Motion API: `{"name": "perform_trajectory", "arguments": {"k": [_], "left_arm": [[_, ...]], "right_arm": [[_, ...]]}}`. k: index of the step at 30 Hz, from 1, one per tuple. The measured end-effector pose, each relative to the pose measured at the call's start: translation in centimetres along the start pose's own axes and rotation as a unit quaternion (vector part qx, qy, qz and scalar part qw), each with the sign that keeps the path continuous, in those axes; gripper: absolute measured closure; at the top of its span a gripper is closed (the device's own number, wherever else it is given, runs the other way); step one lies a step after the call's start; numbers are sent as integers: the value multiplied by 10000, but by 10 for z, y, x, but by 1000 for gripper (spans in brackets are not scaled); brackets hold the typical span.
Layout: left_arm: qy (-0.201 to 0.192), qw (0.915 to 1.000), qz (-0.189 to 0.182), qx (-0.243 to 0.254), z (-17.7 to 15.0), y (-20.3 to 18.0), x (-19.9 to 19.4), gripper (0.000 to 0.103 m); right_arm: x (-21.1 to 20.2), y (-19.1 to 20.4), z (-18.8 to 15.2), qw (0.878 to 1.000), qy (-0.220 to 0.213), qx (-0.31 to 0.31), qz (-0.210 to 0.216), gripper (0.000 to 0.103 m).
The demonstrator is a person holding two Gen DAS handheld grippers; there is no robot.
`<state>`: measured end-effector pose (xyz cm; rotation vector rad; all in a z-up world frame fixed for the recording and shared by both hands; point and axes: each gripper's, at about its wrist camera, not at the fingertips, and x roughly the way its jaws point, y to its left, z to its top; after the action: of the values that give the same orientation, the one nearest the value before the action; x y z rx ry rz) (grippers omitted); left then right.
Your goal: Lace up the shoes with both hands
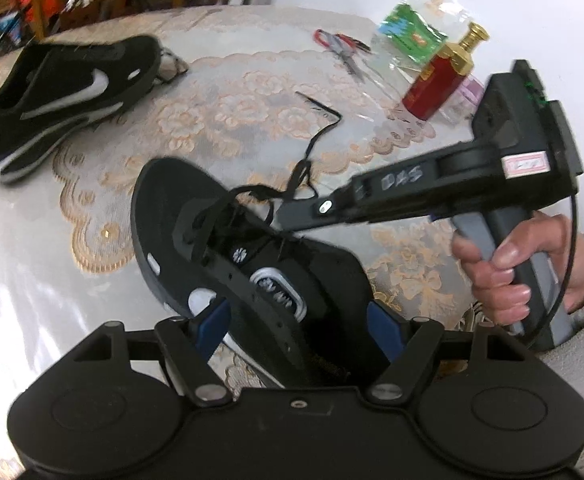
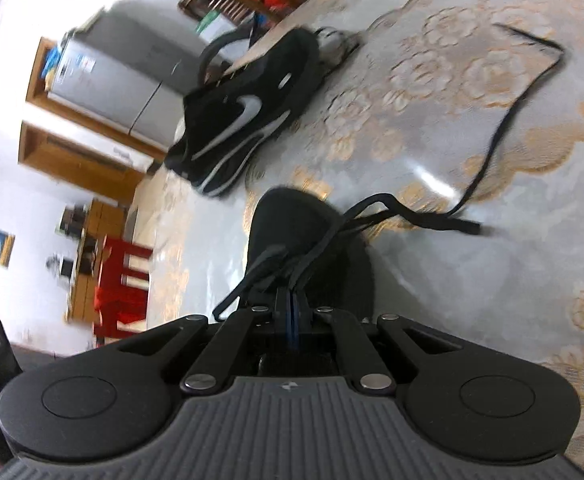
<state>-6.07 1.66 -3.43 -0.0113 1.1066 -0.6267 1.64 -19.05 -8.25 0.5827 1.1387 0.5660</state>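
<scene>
Left gripper clamps the near shoe at the heel; right gripper is closed, pinching its black lace.

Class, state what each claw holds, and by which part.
Left claw clamps the near shoe across its heel end. Right claw is shut at the shoelace; grip unclear.
</scene>
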Motion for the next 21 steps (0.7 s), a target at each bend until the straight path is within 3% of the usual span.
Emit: {"name": "perform_trajectory", "arguments": {"k": [2,4,6,10,13,15,21], "left_arm": [[91,9990,-196,384,13,-3,4,30],[242,9961,-415,738,28,-4,14,25],[418,9942,-493,862,41,-1,30,21],[621,9928,-653,792,46,15,55,21],[506,9909,-1081,616,42,27,56,24],[537,9900,-1176,563,40,32,59,28],[506,9845,-1568,600,43,43,64,31]], "right_arm": [[-1,-2,0,10000,-4,2,16,101],[-2,-9,2,9998,78,175,48,93],[-4,-16,3,9992,140,360,78,76],[-13,-25,3,9983,93,544,182,76],[-23,-31,4,9977,-23,639,227,71],[-29,-36,5,9974,-104,696,180,64],[-31,-44,2,9970,-19,771,87,63]]}}
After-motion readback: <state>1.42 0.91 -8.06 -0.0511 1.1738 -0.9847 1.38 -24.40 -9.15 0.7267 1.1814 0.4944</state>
